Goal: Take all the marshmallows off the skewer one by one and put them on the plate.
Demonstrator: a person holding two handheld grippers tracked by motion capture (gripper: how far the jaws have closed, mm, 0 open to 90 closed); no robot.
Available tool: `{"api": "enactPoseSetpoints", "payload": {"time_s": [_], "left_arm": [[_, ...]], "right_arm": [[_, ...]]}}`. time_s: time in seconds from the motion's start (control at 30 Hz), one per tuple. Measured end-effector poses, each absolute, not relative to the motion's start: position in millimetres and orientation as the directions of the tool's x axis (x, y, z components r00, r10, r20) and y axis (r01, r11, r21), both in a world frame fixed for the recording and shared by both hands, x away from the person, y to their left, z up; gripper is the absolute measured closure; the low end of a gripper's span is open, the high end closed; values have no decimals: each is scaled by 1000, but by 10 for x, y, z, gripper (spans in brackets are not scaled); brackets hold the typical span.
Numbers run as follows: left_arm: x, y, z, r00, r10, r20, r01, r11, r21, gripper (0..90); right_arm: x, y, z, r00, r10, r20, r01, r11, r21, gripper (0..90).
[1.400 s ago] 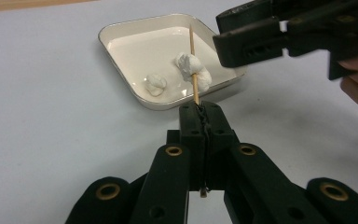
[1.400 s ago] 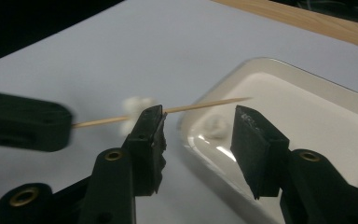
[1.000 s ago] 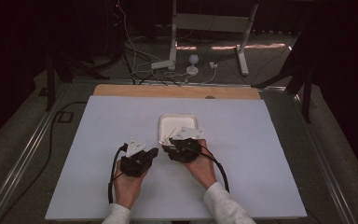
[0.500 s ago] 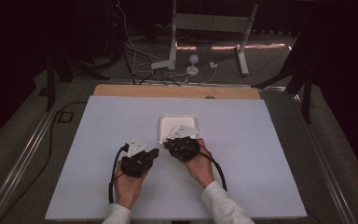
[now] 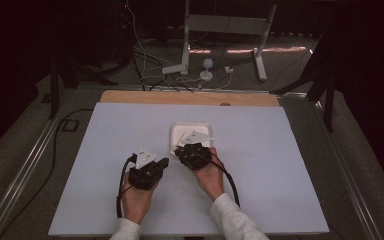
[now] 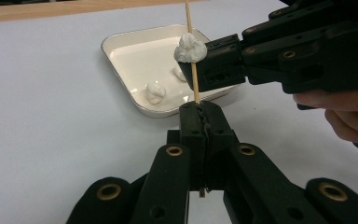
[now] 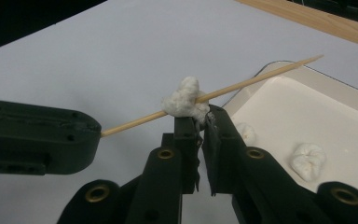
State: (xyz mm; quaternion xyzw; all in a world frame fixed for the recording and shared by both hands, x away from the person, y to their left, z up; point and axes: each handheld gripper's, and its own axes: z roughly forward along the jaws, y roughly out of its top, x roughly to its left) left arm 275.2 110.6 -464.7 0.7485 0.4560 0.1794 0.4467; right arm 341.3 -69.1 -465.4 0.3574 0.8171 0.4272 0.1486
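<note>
**A:** Anything change on my rig?

**B:** Yep. Right gripper jaws have just been closing, now pinched on the marshmallow threaded on the skewer. Left gripper clamps the skewer upright near the tray's front edge. Looks like I'm pushing it along next.

Dim room in the high view, dark all around, and the pale surface takes soft, even overhead light with faint shadows. That picture is grainy and soft. In both gripper views the nearest black links blur, the marshmallow on the skewer stays sharp, and the tray gleams mildly.
</note>
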Motion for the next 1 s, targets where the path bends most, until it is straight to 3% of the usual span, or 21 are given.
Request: {"api": "enactPoseSetpoints", "payload": {"time_s": [0.8, 0.87, 1.0], "left_arm": [[2710, 1092, -4596, 515, 850, -112, 497, -190, 847, 900], [2700, 1106, -4585, 516, 850, -105, 489, -191, 851, 900], [2707, 1117, -4599, 508, 855, -107, 479, -177, 860, 900]], "right_arm": [[3464, -709, -4624, -651, 756, 76, 477, 328, 815, 881], [3463, -732, -4612, -681, 726, 88, 466, 338, 818, 862], [3417, -800, -4577, -718, 682, 143, 476, 330, 815, 704]]}}
